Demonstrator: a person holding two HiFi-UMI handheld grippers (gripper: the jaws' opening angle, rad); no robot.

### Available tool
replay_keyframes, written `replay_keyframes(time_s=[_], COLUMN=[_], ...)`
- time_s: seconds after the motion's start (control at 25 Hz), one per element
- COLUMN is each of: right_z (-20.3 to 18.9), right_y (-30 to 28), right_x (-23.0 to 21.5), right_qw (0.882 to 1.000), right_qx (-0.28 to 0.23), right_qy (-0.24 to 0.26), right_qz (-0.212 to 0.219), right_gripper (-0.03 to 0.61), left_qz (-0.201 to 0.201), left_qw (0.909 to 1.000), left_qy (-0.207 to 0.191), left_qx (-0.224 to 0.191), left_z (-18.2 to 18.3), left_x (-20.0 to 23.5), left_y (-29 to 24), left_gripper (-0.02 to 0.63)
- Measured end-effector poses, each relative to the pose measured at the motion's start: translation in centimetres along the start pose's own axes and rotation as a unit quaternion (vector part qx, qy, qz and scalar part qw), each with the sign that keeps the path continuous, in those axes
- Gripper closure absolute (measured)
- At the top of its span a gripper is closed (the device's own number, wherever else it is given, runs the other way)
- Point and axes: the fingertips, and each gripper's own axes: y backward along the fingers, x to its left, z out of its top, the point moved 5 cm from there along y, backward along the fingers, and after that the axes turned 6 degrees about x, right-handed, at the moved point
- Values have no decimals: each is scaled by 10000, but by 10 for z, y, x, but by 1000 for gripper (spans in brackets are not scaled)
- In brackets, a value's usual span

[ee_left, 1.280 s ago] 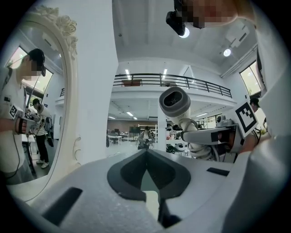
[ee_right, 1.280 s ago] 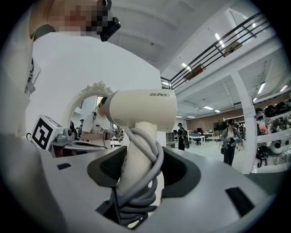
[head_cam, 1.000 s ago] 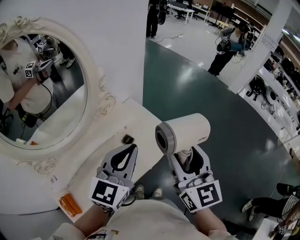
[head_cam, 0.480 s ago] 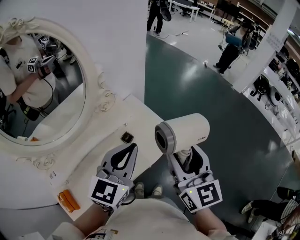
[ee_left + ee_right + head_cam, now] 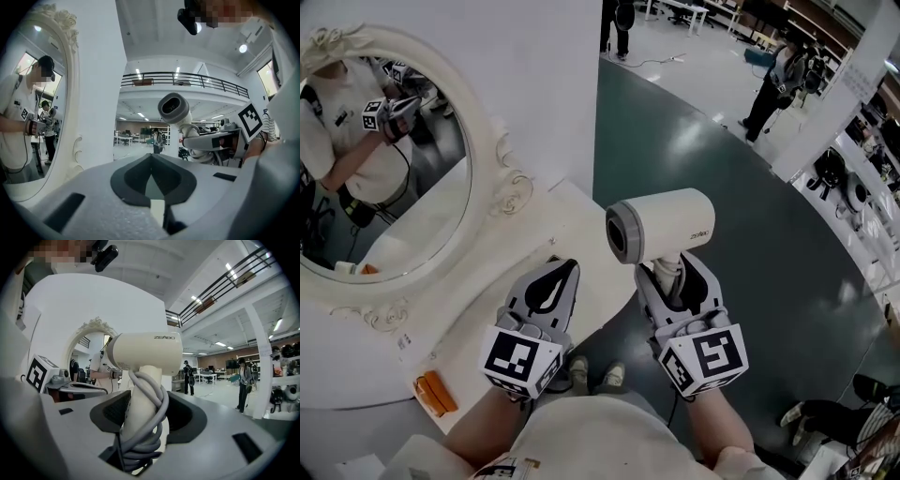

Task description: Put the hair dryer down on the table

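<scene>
We hold the hair dryer [image 5: 661,225] in our right gripper [image 5: 677,281], whose jaws are clamped on its upright handle, where the grey cord [image 5: 149,404] is wound round in loops. The barrel lies level above the jaws, its grey-ringed end turned back towards us. The dryer is up in the air, off the white worktop [image 5: 567,230]. In the head view it shows just past the worktop's right edge, over the dark green floor [image 5: 741,244]. Our left gripper [image 5: 561,277] hovers beside it over the worktop, its jaws closed together at the tips with nothing between them. An oval mirror [image 5: 389,178] in a white ornate frame stands at the worktop's left, and a small orange thing [image 5: 433,394] lies near its base.
</scene>
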Motion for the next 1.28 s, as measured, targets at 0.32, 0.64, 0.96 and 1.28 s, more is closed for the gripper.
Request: replay_keyframes(time_s=[0.32, 0.64, 0.96, 1.28], right_z=[-13, -59, -139, -238], right_y=[-56, -114, -166, -209], right_x=[-13, -21, -39, -52], right_qw=[9993, 9947, 9825, 9604], right_qx=[354, 983, 1803, 2675], right_qy=[-88, -152, -344, -668], right_qz=[101, 273, 311, 394], right_gripper=[348, 348, 348, 348], left_qz=[-7, 121, 47, -99], left_qw=[9987, 9933, 9848, 9681], left_qy=[59, 362, 669, 1152], left_qx=[514, 1086, 1604, 2221], left_z=[-20, -68, -127, -208], left_x=[18, 42, 67, 82], left_y=[-39, -75, -117, -151], left_gripper=[600, 600, 600, 600])
